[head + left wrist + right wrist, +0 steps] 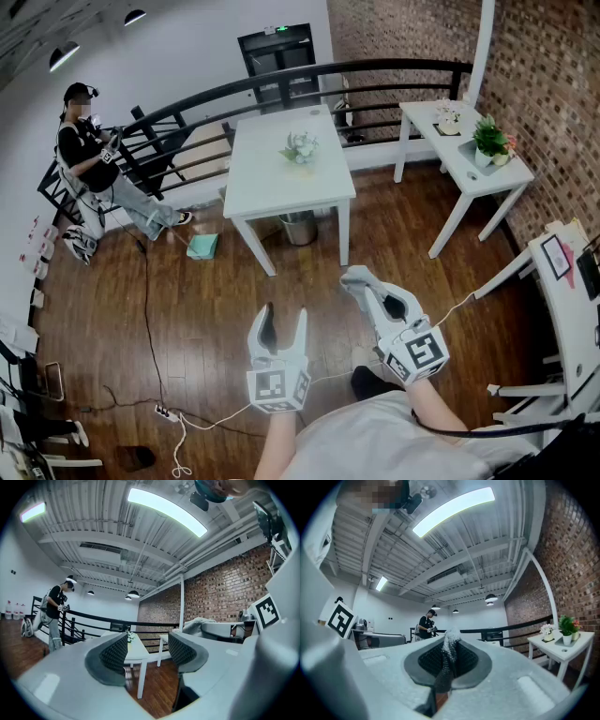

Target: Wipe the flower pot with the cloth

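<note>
Right gripper view: fingers [466, 660] pressed together on the cloth [451, 641], a grey-white fuzzy fold standing up between the pads and poking past the tips. Head view: right gripper [364, 284] held level in front of the body, well above the floor [206, 281]. Left gripper view: fingers [115, 653] apart with a moderate gap between the ribbed pads, nothing in the gap, only the room beyond showing through. Left gripper [283, 319] sits beside the right one, also level, the two not touching. Flower pot [484, 155], a white pot with a green plant, stands on the side surface [422, 117] against the brick wall [553, 84], off to the right and well apart from both grippers; the right gripper view shows the same pot at its right edge. Straight ahead is a square white surface [272, 178] with a small flower bunch [300, 148] near its middle and a bin [298, 227] beneath it. Dark railing [281, 80] runs behind both surfaces. A person [89, 155] stands by the railing at the far left. A cable [148, 309] trails across the floor on that side.
</note>
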